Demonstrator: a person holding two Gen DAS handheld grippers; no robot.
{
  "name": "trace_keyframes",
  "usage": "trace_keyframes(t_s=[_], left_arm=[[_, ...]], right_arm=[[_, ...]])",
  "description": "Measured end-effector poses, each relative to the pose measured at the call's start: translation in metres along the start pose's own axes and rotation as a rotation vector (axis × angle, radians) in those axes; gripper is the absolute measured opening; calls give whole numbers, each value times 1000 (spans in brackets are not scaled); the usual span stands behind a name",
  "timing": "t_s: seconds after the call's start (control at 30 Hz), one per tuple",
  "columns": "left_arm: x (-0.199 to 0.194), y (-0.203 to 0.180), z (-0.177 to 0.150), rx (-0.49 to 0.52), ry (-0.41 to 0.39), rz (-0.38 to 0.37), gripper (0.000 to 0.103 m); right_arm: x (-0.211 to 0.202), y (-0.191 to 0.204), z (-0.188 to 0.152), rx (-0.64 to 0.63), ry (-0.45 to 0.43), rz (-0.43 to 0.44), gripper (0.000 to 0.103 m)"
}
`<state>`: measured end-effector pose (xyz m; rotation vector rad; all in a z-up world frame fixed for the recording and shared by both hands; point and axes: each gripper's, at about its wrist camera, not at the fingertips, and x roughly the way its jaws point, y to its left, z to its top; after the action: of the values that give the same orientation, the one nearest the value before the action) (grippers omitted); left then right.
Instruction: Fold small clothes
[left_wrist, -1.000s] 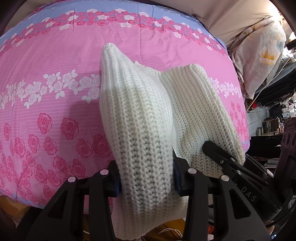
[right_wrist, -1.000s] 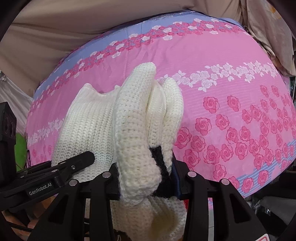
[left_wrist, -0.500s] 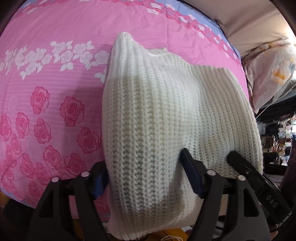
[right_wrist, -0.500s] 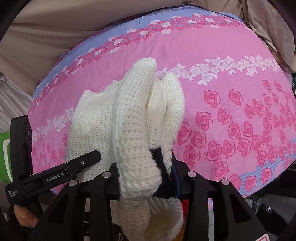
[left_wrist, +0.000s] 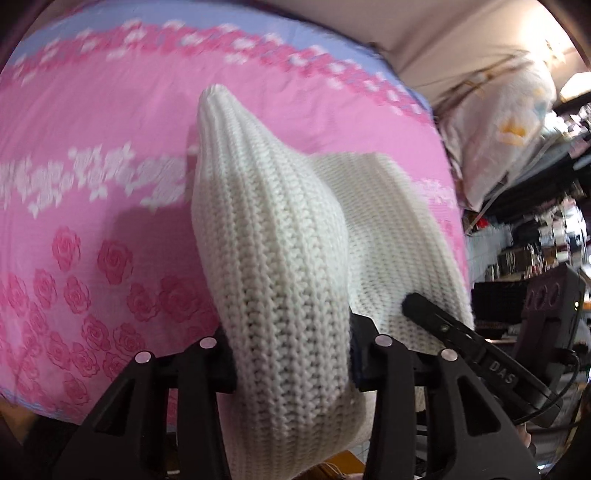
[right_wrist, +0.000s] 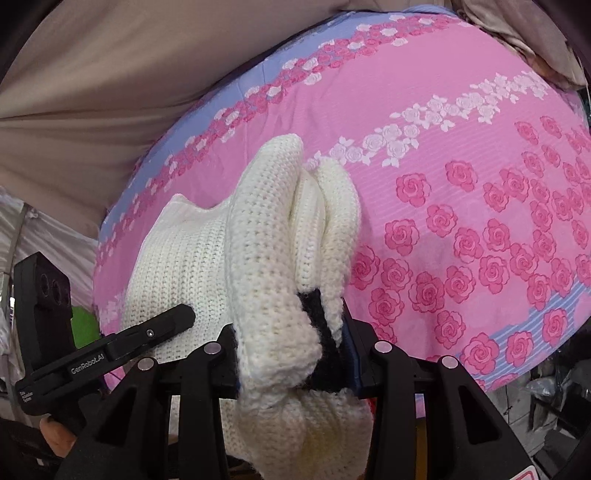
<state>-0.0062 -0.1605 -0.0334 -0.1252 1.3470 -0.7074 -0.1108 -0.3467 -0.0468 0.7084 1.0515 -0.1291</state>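
A small cream knitted garment (left_wrist: 273, 236) is held up over a pink rose-patterned bedspread (left_wrist: 92, 147). My left gripper (left_wrist: 291, 354) is shut on one bunched edge of it. My right gripper (right_wrist: 291, 354) is shut on the other bunched edge (right_wrist: 273, 236), where a black strip (right_wrist: 317, 314) shows in the fold. The knit stretches between the two grippers. The right gripper also shows at the right of the left wrist view (left_wrist: 461, 339). The left gripper shows at the left of the right wrist view (right_wrist: 110, 347).
The bedspread (right_wrist: 461, 147) has a lilac border at its far edge. A beige wall or headboard (right_wrist: 110, 74) lies behind it. A pale printed pillow (left_wrist: 509, 122) leans at the bed's right side, with cluttered shelves (left_wrist: 535, 240) beyond.
The left gripper was open around the knit half a second ago and is now shut on it again. The garment has been lifted and bunched up. The right gripper has kept its hold.
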Motion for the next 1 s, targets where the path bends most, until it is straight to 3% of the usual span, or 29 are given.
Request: trace_keyframes(t_s=[0.23, 0.4, 0.67, 0.83, 1.0], left_arm=[[-66, -60, 16, 181, -129, -35, 40], [-121, -86, 27, 258, -262, -95, 40], [-224, -84, 35, 358, -510, -105, 41], [-280, -44, 26, 360, -631, -56, 42], [-277, 27, 26, 261, -618, 2, 44]], right_arm=[[-77, 18, 20, -30, -172, 38, 39], [-137, 40, 33, -84, -355, 89, 39], [-195, 121, 36, -295, -617, 212, 39], [-194, 173, 36, -394, -630, 327, 40], [-143, 212, 31, -453, -548, 366, 45]])
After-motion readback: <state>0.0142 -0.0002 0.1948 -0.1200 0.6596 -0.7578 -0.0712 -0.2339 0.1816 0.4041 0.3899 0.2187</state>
